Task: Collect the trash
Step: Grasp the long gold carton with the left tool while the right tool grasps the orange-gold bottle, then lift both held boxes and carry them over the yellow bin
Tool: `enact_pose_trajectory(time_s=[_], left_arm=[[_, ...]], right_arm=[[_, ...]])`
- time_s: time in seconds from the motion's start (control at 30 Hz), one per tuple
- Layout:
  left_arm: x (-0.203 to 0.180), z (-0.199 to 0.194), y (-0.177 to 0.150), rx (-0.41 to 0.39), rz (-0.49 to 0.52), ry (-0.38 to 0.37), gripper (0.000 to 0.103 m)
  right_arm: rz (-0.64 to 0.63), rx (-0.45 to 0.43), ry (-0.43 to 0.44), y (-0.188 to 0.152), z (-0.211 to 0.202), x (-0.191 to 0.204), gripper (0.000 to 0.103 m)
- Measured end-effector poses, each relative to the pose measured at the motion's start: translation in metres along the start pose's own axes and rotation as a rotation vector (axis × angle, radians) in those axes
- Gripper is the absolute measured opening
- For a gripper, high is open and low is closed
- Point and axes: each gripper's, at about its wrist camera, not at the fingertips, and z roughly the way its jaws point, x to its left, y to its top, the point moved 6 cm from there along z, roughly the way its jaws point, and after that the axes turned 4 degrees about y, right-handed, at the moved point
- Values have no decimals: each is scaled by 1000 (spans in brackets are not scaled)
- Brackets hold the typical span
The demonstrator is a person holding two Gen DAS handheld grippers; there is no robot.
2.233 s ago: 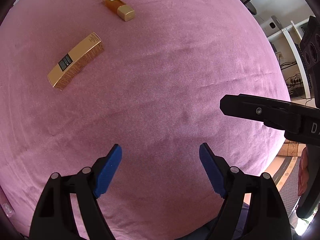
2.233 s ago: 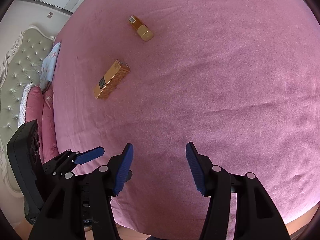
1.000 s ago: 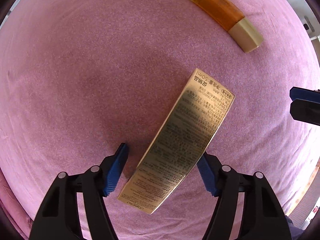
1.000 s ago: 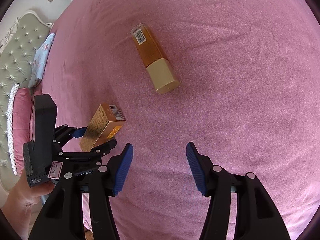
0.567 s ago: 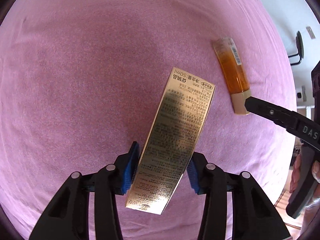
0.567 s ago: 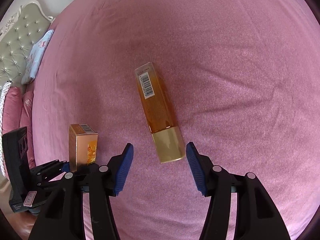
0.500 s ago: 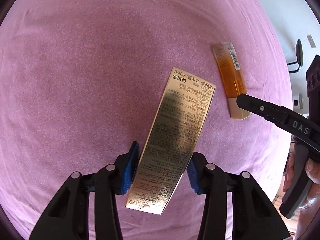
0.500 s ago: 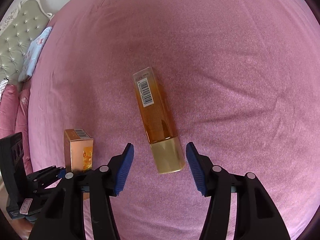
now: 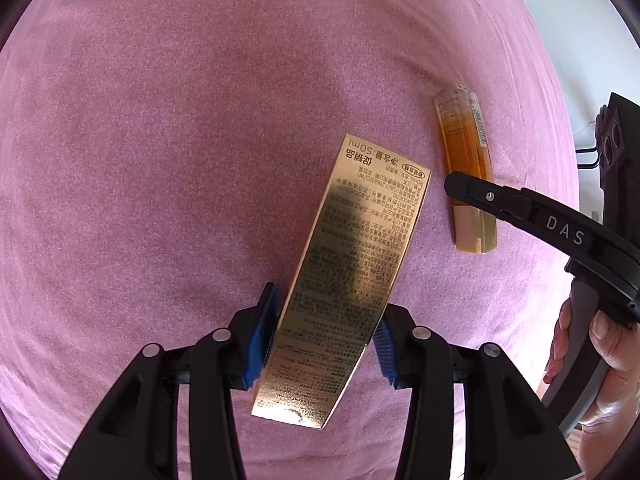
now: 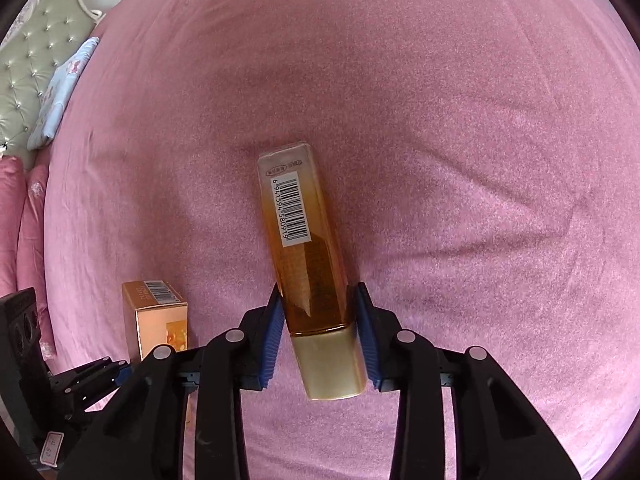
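Gripping 2 pieces of trash at once, you are holding a box (image 9: 352, 276) in the left gripper (image 9: 324, 334) and a bottle (image 10: 310, 264) in the right gripper (image 10: 320, 334), both low over the pink bed (image 9: 160, 140). The right jaws have just been closing, and their pads are now pressing the bottle's amber body just above its gold cap. The left jaws are clamping the box near its lower end. That is the risk: most of the box is reaching past the pads, so it could be pivoting or slipping if you are swinging it fast. The bottle's smooth, glossy sides could be sliding too. The box is gold foil with dense print; the bottle is showing a barcode label.
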Motion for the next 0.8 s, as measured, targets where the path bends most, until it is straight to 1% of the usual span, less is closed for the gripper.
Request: enact_pose_trajectory(time_s=[0.1,0.17,0.33,0.4,0.53,0.67,0.8], left_arm=[[-6,4,-9,15,-25,-20,45],[-8,4,-22,29,-32,-34,45],[-18,2,-71,73,-4,-42,45],[-21,1,-92,90,-2,-49,45],[-24,-3,-131,114,-13,-62,45],[-30,-9,-171,130,-7,-68,45],[-44,-14,-207,143,42,-67,45]], right_arm=[[25,23,48,-28,-5,-4,33],[46,45,77,-51,-8,-7,33],[98,87,137,-117,-21,-15,33],[104,101,138,-139,-30,-19,32],[157,121,177,-182,-47,-29,32],[232,116,226,-224,-64,-36,31],[307,100,267,-266,-84,-45,31]])
